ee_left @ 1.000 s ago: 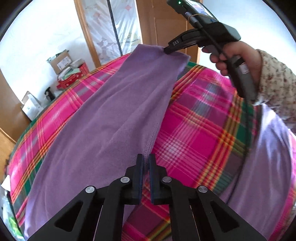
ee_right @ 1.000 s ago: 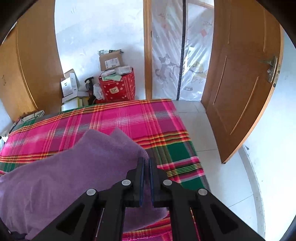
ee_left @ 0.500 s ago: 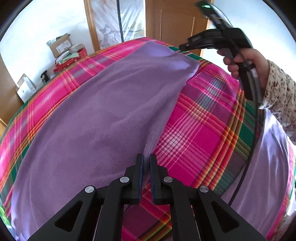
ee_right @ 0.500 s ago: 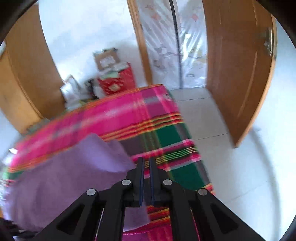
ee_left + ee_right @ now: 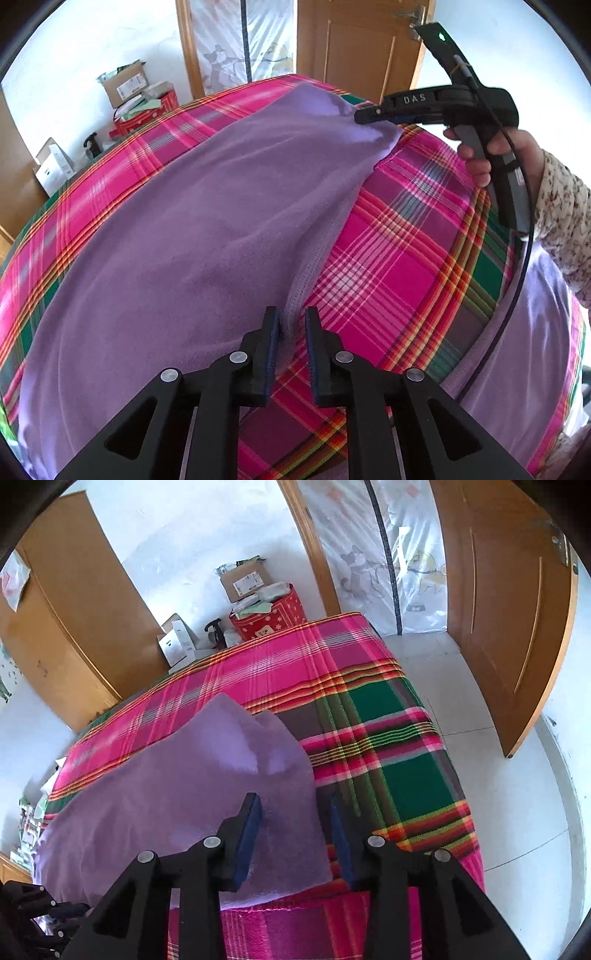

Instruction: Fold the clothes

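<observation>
Left wrist view shows the left gripper (image 5: pixel 291 325) slightly parted around the soft purple fleece garment's (image 5: pixel 192 229) hem, while the right gripper (image 5: pixel 295 812) gapes wide over its corner on the pink plaid bedcover (image 5: pixel 295 672).

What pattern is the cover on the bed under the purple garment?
Bright pink plaid bed cover with green, yellow and red stripes, clearest in the right wrist view.

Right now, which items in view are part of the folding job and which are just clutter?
Job:
purple garment, spread on the bed
plaid bedspread, the work surface
left gripper, jaws open around the garment's hem
right gripper, jaws open over the garment's corner

Lying about:
cardboard box
red bin
white boxes
black spray bottle
</observation>
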A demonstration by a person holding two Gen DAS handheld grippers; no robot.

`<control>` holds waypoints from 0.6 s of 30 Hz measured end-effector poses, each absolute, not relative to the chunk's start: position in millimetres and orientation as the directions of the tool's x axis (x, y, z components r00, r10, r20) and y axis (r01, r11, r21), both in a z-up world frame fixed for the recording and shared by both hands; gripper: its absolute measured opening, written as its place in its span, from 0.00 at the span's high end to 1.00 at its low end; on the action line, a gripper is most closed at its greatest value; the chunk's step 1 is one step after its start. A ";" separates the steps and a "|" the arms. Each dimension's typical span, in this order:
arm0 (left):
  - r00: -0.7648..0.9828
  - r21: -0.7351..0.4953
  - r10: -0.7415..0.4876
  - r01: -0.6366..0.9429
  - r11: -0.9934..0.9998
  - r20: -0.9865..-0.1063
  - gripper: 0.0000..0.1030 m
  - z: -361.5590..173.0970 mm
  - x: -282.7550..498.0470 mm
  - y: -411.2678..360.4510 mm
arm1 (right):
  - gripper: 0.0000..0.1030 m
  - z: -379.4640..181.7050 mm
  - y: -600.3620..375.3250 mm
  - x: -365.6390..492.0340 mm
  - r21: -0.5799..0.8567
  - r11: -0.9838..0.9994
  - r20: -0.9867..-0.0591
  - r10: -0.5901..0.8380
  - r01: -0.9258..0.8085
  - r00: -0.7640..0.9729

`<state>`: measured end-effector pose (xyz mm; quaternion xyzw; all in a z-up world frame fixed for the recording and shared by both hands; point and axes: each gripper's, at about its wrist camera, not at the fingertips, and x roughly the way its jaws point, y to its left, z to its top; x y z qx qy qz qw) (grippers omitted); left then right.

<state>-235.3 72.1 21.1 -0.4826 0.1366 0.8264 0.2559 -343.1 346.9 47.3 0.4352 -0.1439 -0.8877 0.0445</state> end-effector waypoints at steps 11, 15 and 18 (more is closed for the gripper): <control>-0.397 -0.067 0.310 -0.521 -0.851 -0.864 0.84 27.1 -240.2 62.0 | 0.94 86.1 305.9 -323.3 0.303 -0.946 -0.676 -0.297 0.113 -0.675; -0.396 -0.077 0.314 -0.510 -0.857 -0.863 0.84 27.1 -241.1 57.6 | 0.94 87.9 276.0 -313.8 0.286 -0.935 -0.673 -0.351 0.208 -0.651; -0.395 -0.083 0.315 -0.503 -0.860 -0.863 0.84 25.4 -240.3 55.7 | 0.94 89.3 253.6 -306.6 0.272 -0.921 -0.671 -0.389 0.279 -0.631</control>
